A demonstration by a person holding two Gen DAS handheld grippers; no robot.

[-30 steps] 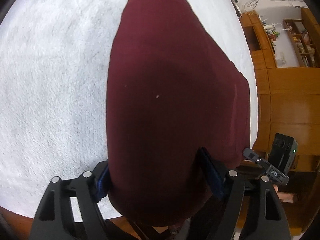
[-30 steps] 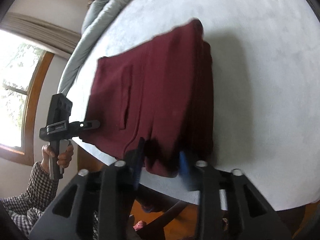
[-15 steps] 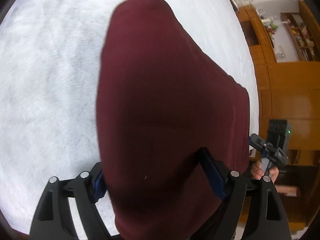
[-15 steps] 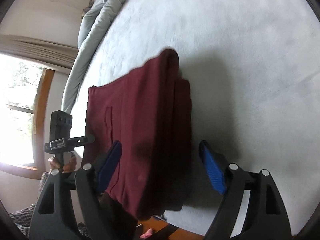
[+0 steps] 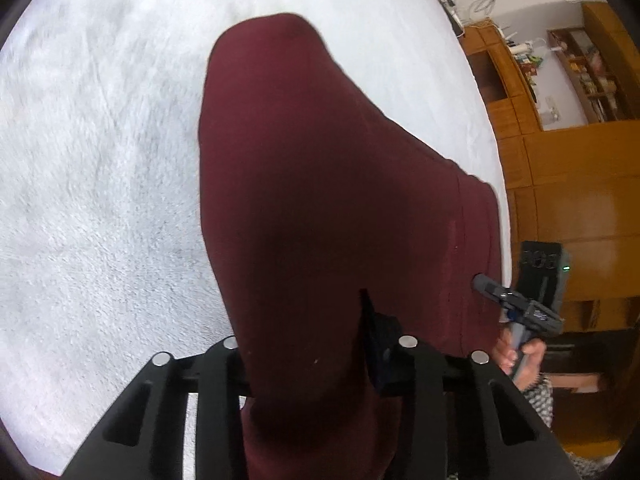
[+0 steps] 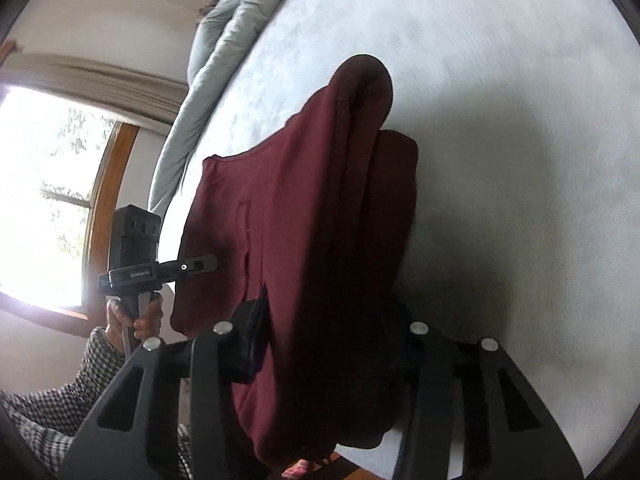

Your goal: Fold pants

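1. Pants (image 5: 328, 208) — maroon, folded — lie on the white bed (image 5: 100, 160), near end hanging off its edge.
2. Left gripper (image 5: 308, 344) has just closed, pinching the cloth.
3. Right gripper (image 6: 332, 332) — likewise just closed on the folded edge.

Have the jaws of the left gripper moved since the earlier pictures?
Yes. The left gripper has just been closing: its pads, earlier spread wide beside the maroon pants, now press the cloth above the white bed cover.
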